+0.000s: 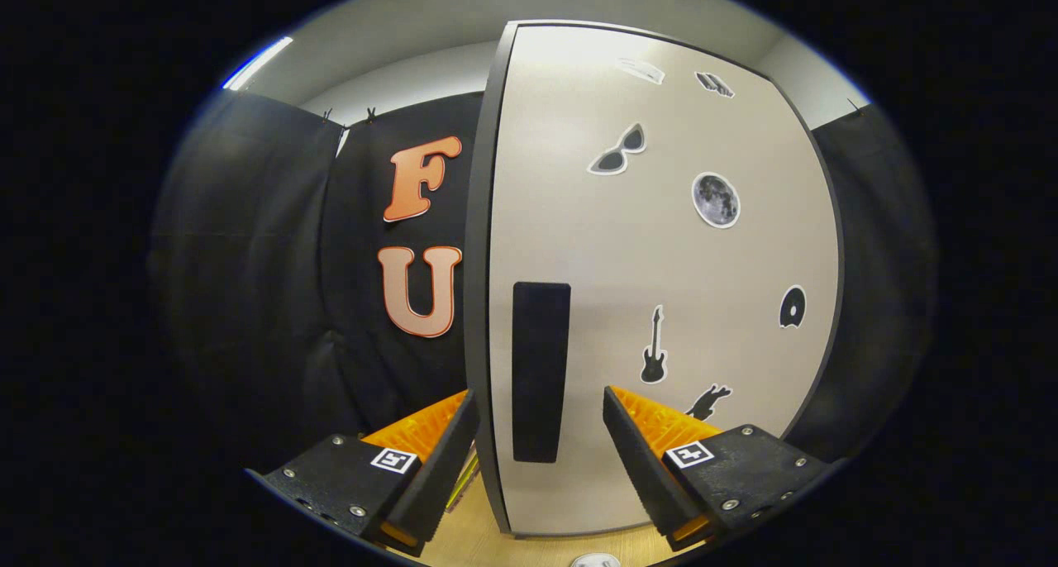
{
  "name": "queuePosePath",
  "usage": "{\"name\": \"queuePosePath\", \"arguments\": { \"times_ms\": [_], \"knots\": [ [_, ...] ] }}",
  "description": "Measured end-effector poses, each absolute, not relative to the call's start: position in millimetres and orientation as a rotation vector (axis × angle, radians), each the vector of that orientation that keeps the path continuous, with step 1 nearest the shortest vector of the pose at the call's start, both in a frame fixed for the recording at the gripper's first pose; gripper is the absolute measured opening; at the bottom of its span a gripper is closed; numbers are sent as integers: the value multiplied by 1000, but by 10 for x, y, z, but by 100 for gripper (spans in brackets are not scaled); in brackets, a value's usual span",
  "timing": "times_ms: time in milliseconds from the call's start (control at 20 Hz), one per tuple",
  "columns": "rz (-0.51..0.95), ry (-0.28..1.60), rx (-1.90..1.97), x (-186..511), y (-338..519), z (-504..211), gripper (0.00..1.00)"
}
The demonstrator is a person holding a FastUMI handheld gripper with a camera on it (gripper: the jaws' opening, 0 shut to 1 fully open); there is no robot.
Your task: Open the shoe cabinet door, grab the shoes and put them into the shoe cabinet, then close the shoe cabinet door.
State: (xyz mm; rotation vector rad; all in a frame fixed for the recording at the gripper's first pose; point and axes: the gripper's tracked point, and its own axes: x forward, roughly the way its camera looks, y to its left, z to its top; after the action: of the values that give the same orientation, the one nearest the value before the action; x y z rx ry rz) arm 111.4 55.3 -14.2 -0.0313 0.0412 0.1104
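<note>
Hand-held gripper point(539, 402) was spread wide, w/ nothing pinched; its two fingers straddled the door's point(661, 302) free edge. Left finger point(438, 451) sat outside that edge, on the booth-wall side; right finger point(636, 451) sat in front of the door's face. Handle point(540, 372), a dark upright bar, stood betw. the fingers, just ahead of them; whether either finger touched door or handle, can't tell. Door was pale w/ a dark rim, upright, edge-on twd the camera at its left side. Stickers on its face: sunglasses point(618, 150), moon point(716, 200), guitar point(654, 347), a dark disc point(792, 307) nr the far edge, a small dark shape point(709, 402) just past the right finger. Door's foot stood on a light wood surface point(529, 546). Black cloth wall hung behind, both sides. Shoes: can't tell where.
</note>
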Motion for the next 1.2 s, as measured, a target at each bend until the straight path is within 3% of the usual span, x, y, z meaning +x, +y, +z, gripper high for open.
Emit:
{"name": "queuePosePath", "arguments": {
  "times_ms": [50,450,900,1200],
  "knots": [
    [100,47,-23,1122,551,-147,92],
    [105,60,-21,1138,586,-189,37],
    [118,92,32,860,564,-198,25],
    [78,96,40,601,387,-196,23]
  ]
}}
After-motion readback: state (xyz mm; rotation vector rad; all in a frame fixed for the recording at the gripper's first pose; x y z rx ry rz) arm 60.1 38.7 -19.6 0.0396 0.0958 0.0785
